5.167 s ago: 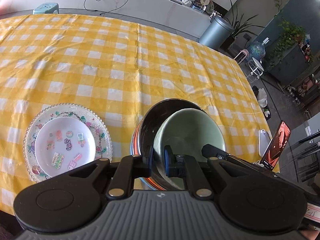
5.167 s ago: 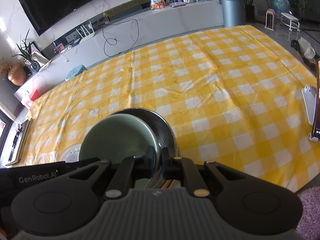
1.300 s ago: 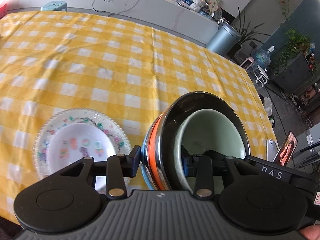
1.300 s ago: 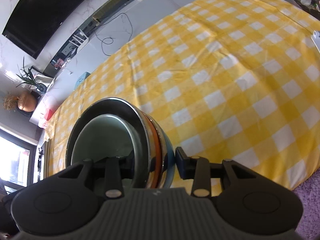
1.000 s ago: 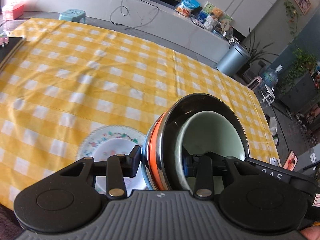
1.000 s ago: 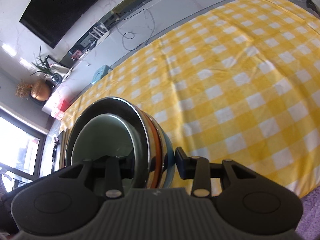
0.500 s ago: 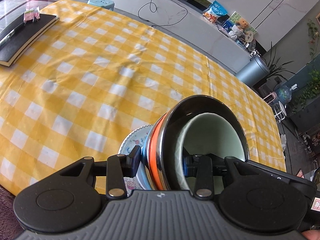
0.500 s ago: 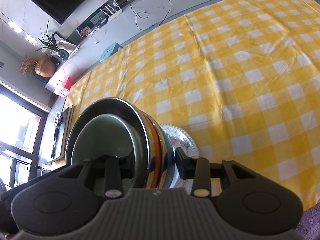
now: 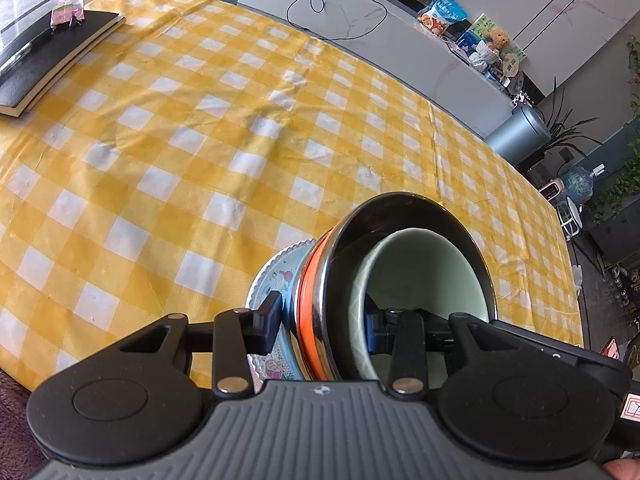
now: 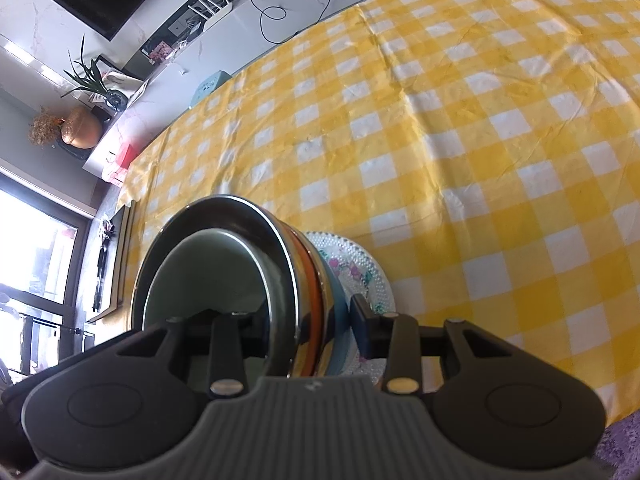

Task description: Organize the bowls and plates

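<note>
Over the patterned plate (image 9: pixel 276 280) at 6 o'clock: left gripper (image 9: pixel 322 322) and right gripper (image 10: pixel 308 320) fingers each pinching the nested bowl stack (image 9: pixel 400 280). Likely placing step; next, lower level, centred.

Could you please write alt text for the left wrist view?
The left gripper clamps the rim of a bowl stack, steel outside, green bowl inside, above a patterned plate on a yellow checked tablecloth.

Left gripper (image 9: pixel 322 320) and right gripper (image 10: pixel 310 320) each seem clamped on opposite rims, jaws parted wide.
</note>
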A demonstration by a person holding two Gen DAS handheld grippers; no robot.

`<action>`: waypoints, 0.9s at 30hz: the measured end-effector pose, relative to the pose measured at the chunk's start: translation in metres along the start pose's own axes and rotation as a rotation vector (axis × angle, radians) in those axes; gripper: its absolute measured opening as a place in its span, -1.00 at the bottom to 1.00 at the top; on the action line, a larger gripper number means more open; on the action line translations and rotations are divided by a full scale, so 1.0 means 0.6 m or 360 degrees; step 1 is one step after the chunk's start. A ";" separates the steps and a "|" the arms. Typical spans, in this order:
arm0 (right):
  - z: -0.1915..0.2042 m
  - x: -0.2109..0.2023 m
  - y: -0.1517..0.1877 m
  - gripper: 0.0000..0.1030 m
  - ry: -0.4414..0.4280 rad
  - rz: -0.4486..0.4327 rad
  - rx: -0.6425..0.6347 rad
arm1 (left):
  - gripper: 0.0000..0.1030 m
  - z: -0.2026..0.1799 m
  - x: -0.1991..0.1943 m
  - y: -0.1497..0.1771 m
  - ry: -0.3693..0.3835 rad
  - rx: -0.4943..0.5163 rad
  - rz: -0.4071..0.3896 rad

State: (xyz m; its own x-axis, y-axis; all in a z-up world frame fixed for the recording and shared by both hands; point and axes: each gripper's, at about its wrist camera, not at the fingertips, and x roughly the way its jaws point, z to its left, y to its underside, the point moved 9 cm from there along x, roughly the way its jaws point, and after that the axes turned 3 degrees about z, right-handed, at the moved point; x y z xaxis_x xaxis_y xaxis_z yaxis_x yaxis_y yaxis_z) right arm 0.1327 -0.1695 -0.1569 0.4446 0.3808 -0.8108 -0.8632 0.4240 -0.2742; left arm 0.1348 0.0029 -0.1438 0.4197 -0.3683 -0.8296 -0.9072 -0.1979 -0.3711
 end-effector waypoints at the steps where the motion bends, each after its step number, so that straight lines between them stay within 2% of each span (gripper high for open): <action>1: -0.002 0.001 0.000 -0.28 -0.0003 -0.0001 0.0003 | -0.15 0.000 0.000 0.000 -0.0001 0.0003 -0.0003; 13: 0.001 0.007 -0.005 -0.27 -0.0007 0.0009 -0.0014 | -0.15 -0.001 0.000 -0.002 -0.0016 0.0029 -0.0012; 20: 0.003 0.005 -0.004 -0.23 -0.0020 0.0001 -0.0031 | -0.14 0.002 0.000 -0.004 0.0018 0.0019 -0.0030; 23: 0.006 0.001 -0.005 -0.22 -0.0011 -0.0015 -0.0074 | 0.06 0.001 -0.003 -0.006 0.0027 0.0037 -0.0052; 27: 0.011 -0.008 -0.011 -0.02 0.0012 -0.0064 -0.0136 | 0.34 -0.003 -0.013 -0.012 0.0057 0.0066 -0.0093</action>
State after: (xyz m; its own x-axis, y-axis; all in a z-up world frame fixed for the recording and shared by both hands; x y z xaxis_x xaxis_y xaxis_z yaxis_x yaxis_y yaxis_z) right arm 0.1378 -0.1691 -0.1477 0.4777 0.3585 -0.8020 -0.8621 0.3671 -0.3494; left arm 0.1382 0.0057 -0.1340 0.4721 -0.3898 -0.7907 -0.8812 -0.1827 -0.4360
